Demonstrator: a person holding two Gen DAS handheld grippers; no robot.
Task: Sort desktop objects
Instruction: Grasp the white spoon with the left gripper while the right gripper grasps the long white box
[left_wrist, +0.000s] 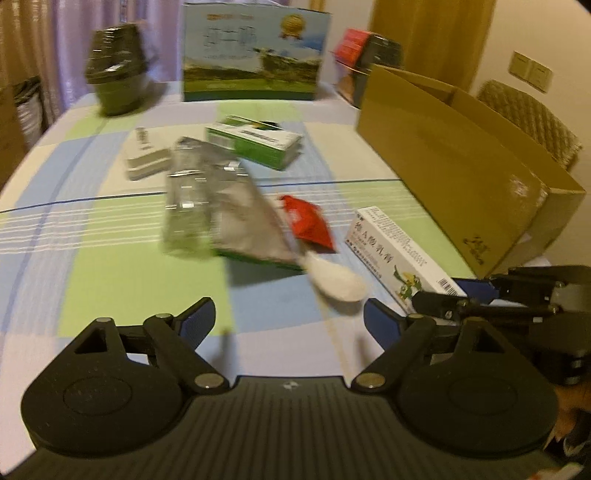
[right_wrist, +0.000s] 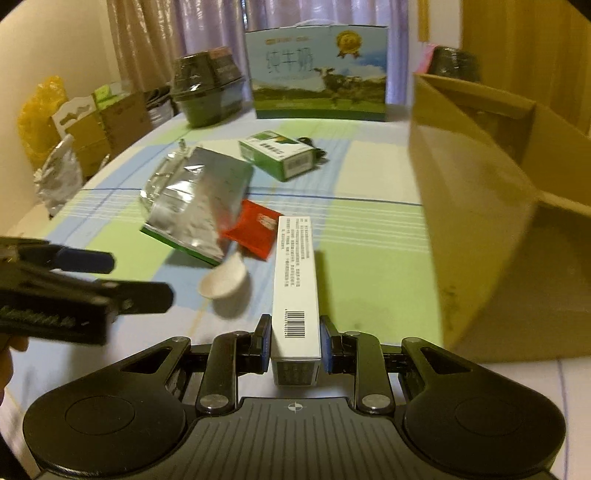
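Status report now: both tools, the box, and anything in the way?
Right tool shut on long white box. Left tool open, empty. White scoop beside the box; cardboard carton open at right.

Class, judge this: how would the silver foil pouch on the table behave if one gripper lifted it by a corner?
The silver foil pouch looks creased and flat, so it would probably sag. Its shiny film may slip between tongs. It likely weighs little for its size.
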